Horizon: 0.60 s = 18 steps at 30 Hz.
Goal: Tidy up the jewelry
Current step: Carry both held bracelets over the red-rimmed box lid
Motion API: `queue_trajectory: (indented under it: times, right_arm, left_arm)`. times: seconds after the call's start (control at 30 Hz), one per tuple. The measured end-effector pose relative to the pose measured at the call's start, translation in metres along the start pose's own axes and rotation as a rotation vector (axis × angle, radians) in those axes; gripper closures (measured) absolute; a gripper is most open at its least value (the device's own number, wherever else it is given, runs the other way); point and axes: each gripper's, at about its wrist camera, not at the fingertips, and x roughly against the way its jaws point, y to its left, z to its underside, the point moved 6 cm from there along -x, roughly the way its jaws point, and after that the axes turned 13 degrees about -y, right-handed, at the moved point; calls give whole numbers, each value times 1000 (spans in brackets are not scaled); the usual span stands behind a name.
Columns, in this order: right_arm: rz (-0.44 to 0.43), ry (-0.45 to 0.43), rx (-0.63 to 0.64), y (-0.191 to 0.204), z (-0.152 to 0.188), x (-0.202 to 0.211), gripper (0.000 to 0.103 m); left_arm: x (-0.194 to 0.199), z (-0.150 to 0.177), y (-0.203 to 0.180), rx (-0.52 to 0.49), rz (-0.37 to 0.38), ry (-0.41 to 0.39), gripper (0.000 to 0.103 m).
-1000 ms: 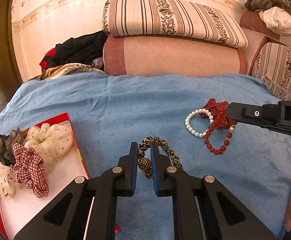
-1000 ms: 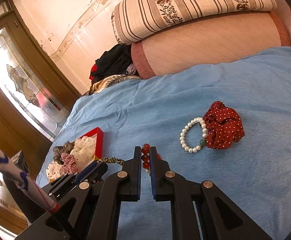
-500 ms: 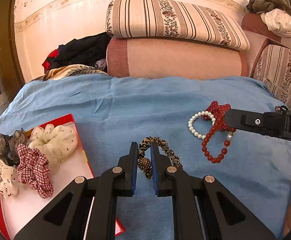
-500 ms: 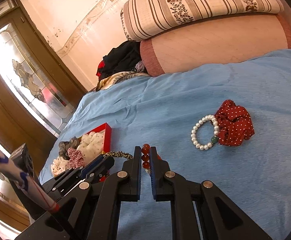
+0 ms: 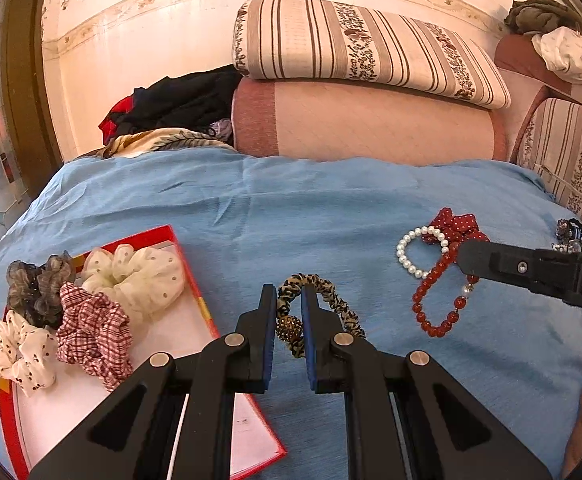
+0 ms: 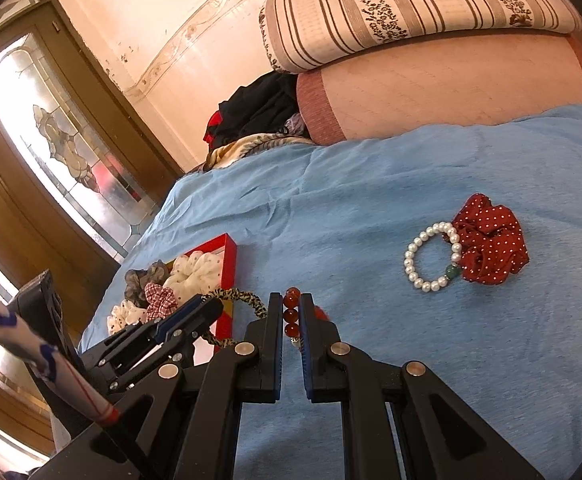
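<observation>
My left gripper (image 5: 289, 306) is shut on a leopard-print hair tie (image 5: 333, 298) with a gold bead, just right of the red tray (image 5: 189, 250). My right gripper (image 6: 291, 314) is shut on a red bead bracelet (image 6: 291, 316). In the left wrist view that bracelet (image 5: 431, 306) dangles from the right gripper's tip (image 5: 465, 256) over the blue bedspread. A pearl bracelet (image 6: 411, 266) lies beside a red polka-dot scrunchie (image 6: 491, 240) further out on the bed. Several scrunchies (image 5: 95, 328) sit in the tray.
Stacked bolster and striped pillow (image 5: 371, 48) line the far side, with a pile of dark clothes (image 5: 179, 100) at their left. A small dark trinket (image 5: 569, 230) lies at the bed's right edge. A glazed door (image 6: 63, 148) stands left of the bed.
The right gripper has carried the red bead bracelet a little leftward, away from the pearl bracelet and scrunchie. The left gripper has kept still with the leopard tie.
</observation>
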Motion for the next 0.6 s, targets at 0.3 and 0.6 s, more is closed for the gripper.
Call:
queue_trajectory:
  times: [0.3, 0.6]
  right_arm:
    - [2, -4, 0, 13, 4, -1, 95]
    - [-16, -11, -27, 47, 10, -1, 95]
  left_arm:
    - [9, -4, 14, 23, -1, -12, 91]
    - [18, -13, 43, 78, -26, -34, 91]
